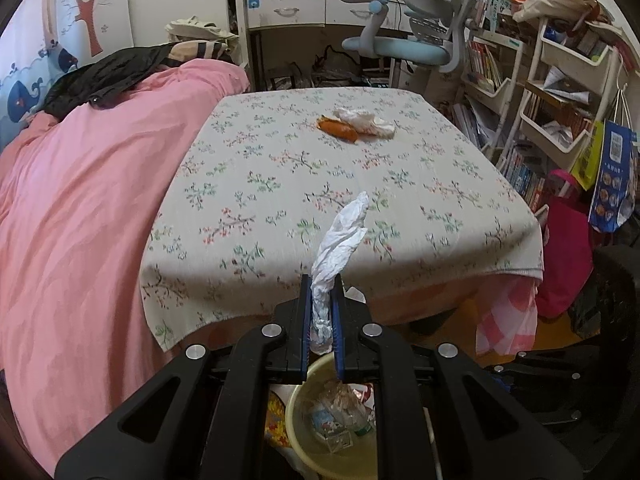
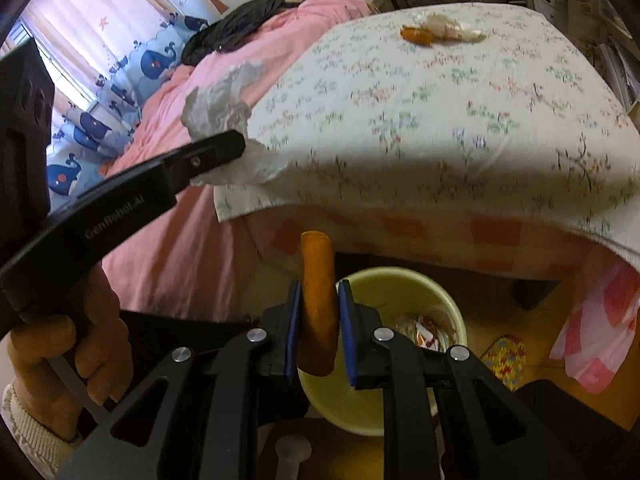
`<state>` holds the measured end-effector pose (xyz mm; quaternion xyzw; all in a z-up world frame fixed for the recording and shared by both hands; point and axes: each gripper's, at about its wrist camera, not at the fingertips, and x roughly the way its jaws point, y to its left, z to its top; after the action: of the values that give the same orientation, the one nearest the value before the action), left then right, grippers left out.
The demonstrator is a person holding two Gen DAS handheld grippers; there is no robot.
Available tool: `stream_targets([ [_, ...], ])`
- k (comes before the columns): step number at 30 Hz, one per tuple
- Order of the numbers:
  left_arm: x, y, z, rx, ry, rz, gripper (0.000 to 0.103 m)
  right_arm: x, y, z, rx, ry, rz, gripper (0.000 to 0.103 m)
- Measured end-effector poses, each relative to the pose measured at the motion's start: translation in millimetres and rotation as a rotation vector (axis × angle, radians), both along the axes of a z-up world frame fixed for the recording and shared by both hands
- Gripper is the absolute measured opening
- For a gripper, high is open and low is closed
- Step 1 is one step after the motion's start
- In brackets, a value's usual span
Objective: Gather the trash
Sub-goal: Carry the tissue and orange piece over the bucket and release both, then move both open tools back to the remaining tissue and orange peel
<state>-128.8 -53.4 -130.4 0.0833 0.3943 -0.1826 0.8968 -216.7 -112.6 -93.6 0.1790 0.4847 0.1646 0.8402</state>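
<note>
Above the yellow bin (image 2: 400, 292), your left claw (image 1: 322, 280) pinches a crumpled white tissue (image 1: 340, 236), and your right claw (image 2: 319, 292) clamps an orange peel (image 2: 318, 300).

Home bedroom, likely a child's: bed (image 1: 320, 184) with floral sheet and pink quilt (image 1: 88, 208), whale-print curtain (image 2: 92, 124), tree wall sticker (image 1: 86, 8), desk (image 1: 304, 4) with swivel chair (image 1: 416, 28), crowded bookshelves (image 1: 492, 68).

bin (image 2: 404, 292) mouth open below; bed edge (image 2: 400, 208) overhanging — close
</note>
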Motion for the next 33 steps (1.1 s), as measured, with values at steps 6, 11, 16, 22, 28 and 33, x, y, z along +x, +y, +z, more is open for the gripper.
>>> stream_targets([
  [6,-12.0,-1.3,-5.9,0.017,0.012,-0.017,0.008,-5.3,0.4,-7.0,-0.029,0.032,-0.007,0.030],
  [11,-18.8,-1.7,-11.2,0.023,0.030,-0.031,0.008,-7.0,-11.5,-3.3,-0.035,0.014,-0.062,0.042],
  [16,-27.5,-4.4,-18.4,0.033,0.057,-0.051,0.008,-11.1,-25.4,0.3,-0.013,-0.013,-0.126,0.050],
  [22,-36.5,-10.0,-29.0,0.058,0.102,-0.086,0.025,-14.1,-39.3,6.7,0.013,-0.048,-0.201,0.057],
  [28,-43.5,-13.1,-29.5,0.081,0.090,-0.091,0.050,-14.9,-46.5,9.6,0.024,-0.062,-0.237,0.061],
  [33,-44.0,-11.9,-28.1,0.080,0.084,-0.080,0.055,-16.2,-47.4,10.0,0.025,-0.066,-0.248,0.062],
])
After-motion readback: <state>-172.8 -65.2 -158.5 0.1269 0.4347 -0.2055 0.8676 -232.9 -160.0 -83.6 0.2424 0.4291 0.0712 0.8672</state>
